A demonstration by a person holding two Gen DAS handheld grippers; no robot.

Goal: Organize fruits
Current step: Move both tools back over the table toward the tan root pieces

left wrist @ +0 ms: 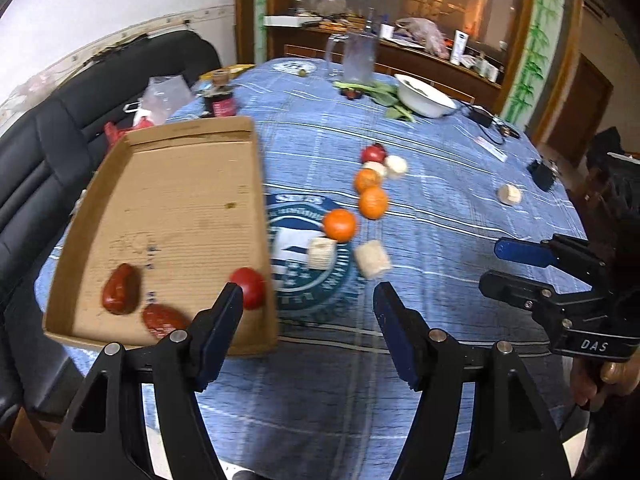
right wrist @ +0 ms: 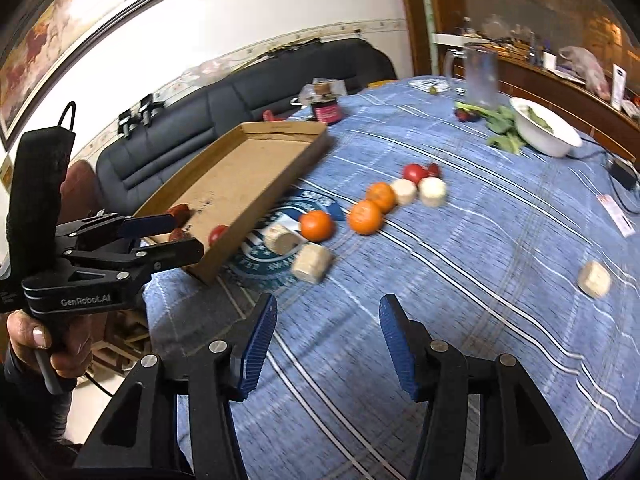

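Blue striped cloth covers the round table [left wrist: 440,216]. Near its left edge lies a flat cardboard tray [left wrist: 180,200], long axis running away from the viewer, holding three red fruits [left wrist: 120,290]. Three round oranges [left wrist: 339,224] and pale cylinders [left wrist: 372,259] lie mid-table. Only the right view shows a framed painting [right wrist: 80,12]. Left gripper [left wrist: 308,296] and right gripper [right wrist: 328,312] both stand spread, nothing between.

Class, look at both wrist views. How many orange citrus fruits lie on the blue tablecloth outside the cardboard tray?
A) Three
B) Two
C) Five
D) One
A: three oranges lie in a loose row on the tablecloth beside the cardboard tray, which holds only red fruits.
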